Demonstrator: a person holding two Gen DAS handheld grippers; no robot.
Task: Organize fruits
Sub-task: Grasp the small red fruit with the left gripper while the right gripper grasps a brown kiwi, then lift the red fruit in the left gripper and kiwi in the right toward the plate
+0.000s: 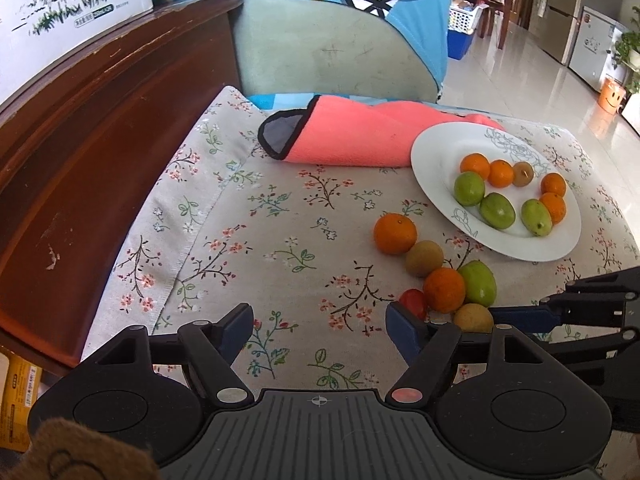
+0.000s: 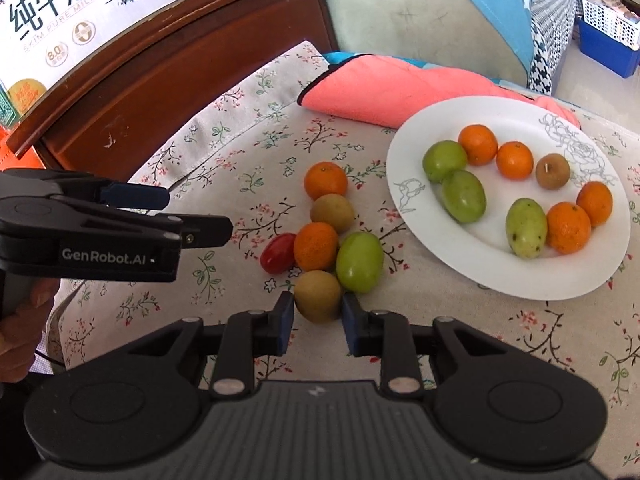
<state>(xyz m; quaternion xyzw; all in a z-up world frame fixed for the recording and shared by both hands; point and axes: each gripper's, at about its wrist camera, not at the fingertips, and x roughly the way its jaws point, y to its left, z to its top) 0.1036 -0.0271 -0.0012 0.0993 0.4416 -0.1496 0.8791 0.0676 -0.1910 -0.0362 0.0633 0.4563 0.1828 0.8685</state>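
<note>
A white plate (image 2: 500,268) on the flowered cloth holds several oranges, green fruits and one brown fruit. Left of it lies a loose cluster: two oranges (image 2: 325,180) (image 2: 316,246), a brown fruit (image 2: 332,213), a green fruit (image 2: 359,262) and a small red fruit (image 2: 278,253). My right gripper (image 2: 318,312) is shut on the nearest brown fruit (image 2: 318,296), a blue pad pressing each side. In the left wrist view that fruit (image 1: 474,318) sits at the cluster's near end. My left gripper (image 1: 320,320) is open over bare cloth, left of the cluster, holding nothing.
A folded pink cloth (image 1: 352,136) lies behind the plate (image 1: 440,152). A dark wooden board (image 1: 80,140) borders the left side, with a milk carton box (image 2: 60,20) on top. A grey-green cushion (image 1: 320,52) stands at the back. A person's hand (image 2: 20,320) grips the left gripper's handle.
</note>
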